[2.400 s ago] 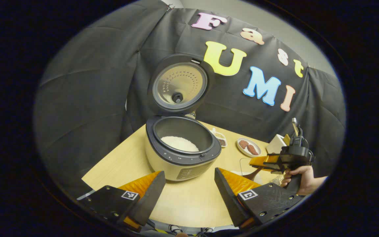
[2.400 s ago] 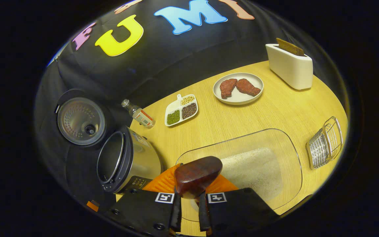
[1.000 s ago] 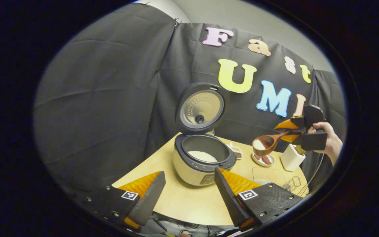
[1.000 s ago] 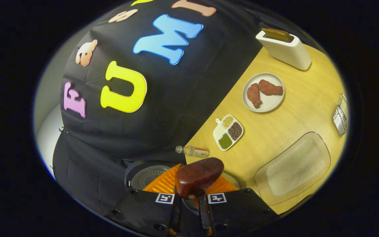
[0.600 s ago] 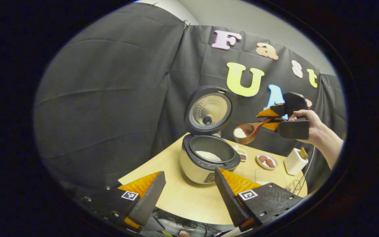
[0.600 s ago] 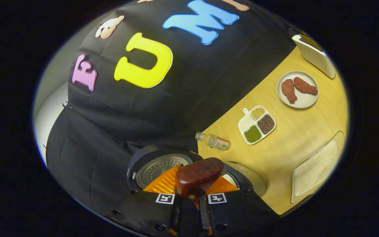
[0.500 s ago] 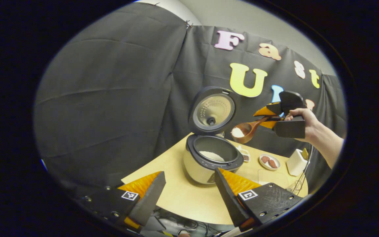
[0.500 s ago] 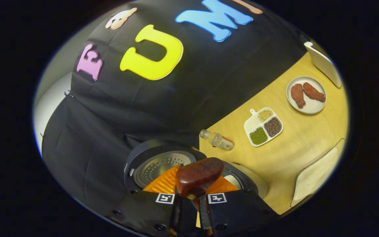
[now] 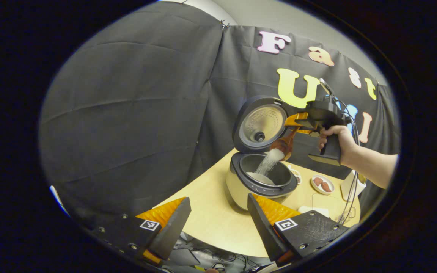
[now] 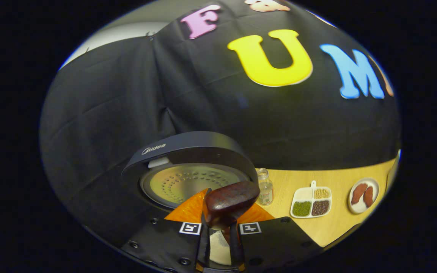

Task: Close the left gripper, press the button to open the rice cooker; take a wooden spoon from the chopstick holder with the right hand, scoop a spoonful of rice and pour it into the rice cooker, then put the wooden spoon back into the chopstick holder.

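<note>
The rice cooker (image 9: 261, 184) stands open on the wooden table (image 9: 207, 223), its lid (image 9: 259, 124) upright. A hand holds my right gripper (image 9: 298, 126) above the pot, shut on the wooden spoon (image 9: 283, 145). The spoon is tipped and a stream of rice (image 9: 267, 165) falls into the pot. In the right gripper view the spoon's dark end (image 10: 230, 203) sticks up between the fingers of the right gripper (image 10: 220, 214), with the lid (image 10: 188, 168) just ahead and white rice (image 10: 218, 242) below. My left gripper (image 9: 218, 223) hangs open over the table's near edge, holding nothing.
Right of the cooker lie a plate with meat pieces (image 9: 322, 184), the white chopstick holder (image 9: 349, 186), a glass rice tray (image 9: 323, 206) and a wire rack (image 9: 345, 215). Behind the cooker stand a small bottle (image 10: 266, 188) and a divided dish of beans (image 10: 311, 203).
The right gripper has carried the spoon from the tray up over the cooker and tipped it; rice now pours out. The left gripper has drawn back from the cooker.
</note>
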{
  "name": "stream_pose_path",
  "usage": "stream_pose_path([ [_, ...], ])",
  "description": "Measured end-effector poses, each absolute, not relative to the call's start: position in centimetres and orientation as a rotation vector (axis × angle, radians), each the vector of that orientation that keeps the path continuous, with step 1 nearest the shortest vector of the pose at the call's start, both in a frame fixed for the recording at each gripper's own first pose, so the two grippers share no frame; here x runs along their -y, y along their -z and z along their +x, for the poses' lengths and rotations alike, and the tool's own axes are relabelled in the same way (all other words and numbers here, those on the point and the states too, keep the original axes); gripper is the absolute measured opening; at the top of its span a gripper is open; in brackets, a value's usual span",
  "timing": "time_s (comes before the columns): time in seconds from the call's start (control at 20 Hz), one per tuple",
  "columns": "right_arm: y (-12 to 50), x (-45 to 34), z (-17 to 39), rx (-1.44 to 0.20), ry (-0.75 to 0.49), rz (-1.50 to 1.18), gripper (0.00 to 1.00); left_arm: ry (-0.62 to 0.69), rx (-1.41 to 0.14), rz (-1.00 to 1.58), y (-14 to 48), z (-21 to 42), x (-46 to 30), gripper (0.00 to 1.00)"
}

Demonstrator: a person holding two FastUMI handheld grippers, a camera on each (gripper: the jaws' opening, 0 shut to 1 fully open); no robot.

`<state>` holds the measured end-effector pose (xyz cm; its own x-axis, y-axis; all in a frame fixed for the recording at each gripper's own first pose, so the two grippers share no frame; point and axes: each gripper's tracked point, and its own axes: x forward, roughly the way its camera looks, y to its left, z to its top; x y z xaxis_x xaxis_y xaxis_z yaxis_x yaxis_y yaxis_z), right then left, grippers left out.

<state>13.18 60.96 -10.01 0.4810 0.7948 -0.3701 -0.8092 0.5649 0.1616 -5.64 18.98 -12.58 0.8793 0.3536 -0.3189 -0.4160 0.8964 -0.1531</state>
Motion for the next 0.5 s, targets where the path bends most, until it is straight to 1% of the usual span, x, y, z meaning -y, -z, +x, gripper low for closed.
stream_pose_path([
  [0.15,9.8,-62.6,11.5,-0.289,-1.076,-0.200,0.23,-0.401,-0.280,-0.223,11.9,-4.4,-18.7,0.94],
  [0.2,10.1,-62.6,11.3,-0.257,-1.091,-0.256,0.22,-0.398,-0.274,-0.229,11.6,-4.2,-18.6,0.92],
  [0.3,11.2,-63.0,10.9,-0.210,-1.125,-0.337,0.23,-0.397,-0.263,-0.227,11.2,-3.9,-18.6,0.94],
  [0.45,12.0,-63.2,10.4,-0.128,-1.161,-0.435,0.23,-0.405,-0.255,-0.214,11.0,-3.8,-19.0,0.92],
  [0.5,12.0,-63.1,10.3,-0.090,-1.173,-0.474,0.23,-0.409,-0.256,-0.213,11.0,-4.0,-19.2,0.96],
])
